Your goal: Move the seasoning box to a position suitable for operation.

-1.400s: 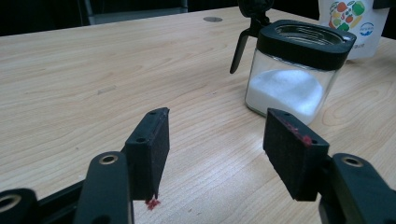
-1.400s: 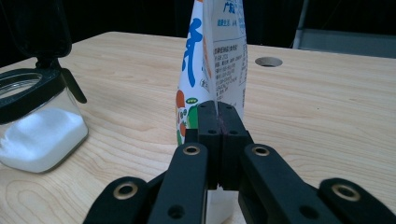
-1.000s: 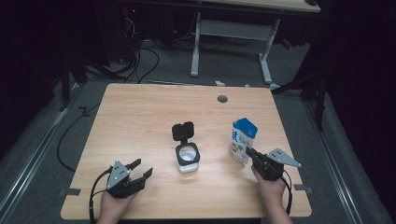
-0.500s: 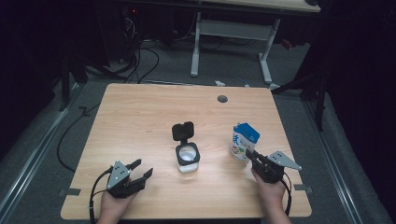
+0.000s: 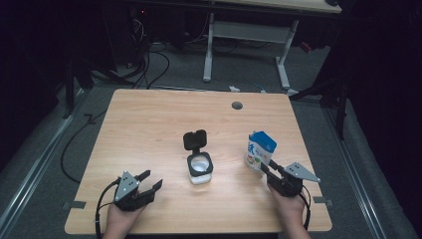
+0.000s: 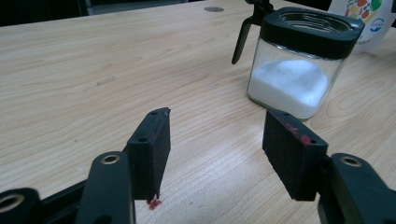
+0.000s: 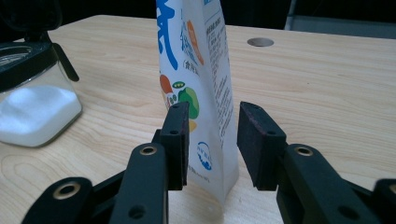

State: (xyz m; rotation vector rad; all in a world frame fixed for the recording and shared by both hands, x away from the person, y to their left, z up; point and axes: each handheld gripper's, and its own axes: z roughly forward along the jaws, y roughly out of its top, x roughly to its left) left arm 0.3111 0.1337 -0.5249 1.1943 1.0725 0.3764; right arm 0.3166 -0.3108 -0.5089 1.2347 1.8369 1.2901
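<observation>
A white and blue printed pouch [image 5: 261, 149] stands upright at the table's right side. My right gripper [image 5: 266, 167] reaches it from the near side. In the right gripper view the pouch [image 7: 198, 70] sits between the jaws of that gripper [image 7: 212, 140], which have just been opening; a gap shows at the right pad [image 7: 254, 140]. A glass jar [image 5: 200, 168] of white powder stands mid-table with its black lid [image 5: 194, 140] flipped back. My left gripper [image 5: 152, 180] rests open near the front left, and in its own view [image 6: 215, 135] it faces the jar [image 6: 299, 70] with nothing between its pads.
The wooden table [image 5: 149, 129] has a round cable hole [image 5: 237, 105] near its far edge. Cables lie on the floor [image 5: 149, 64] beyond it, and a desk frame [image 5: 249, 45] stands farther back. The jar [image 7: 32, 102] stands left of the pouch in the right gripper view.
The right gripper's jaws have spread apart off the pouch, which stays standing in place. The left gripper and the jar have not moved.
</observation>
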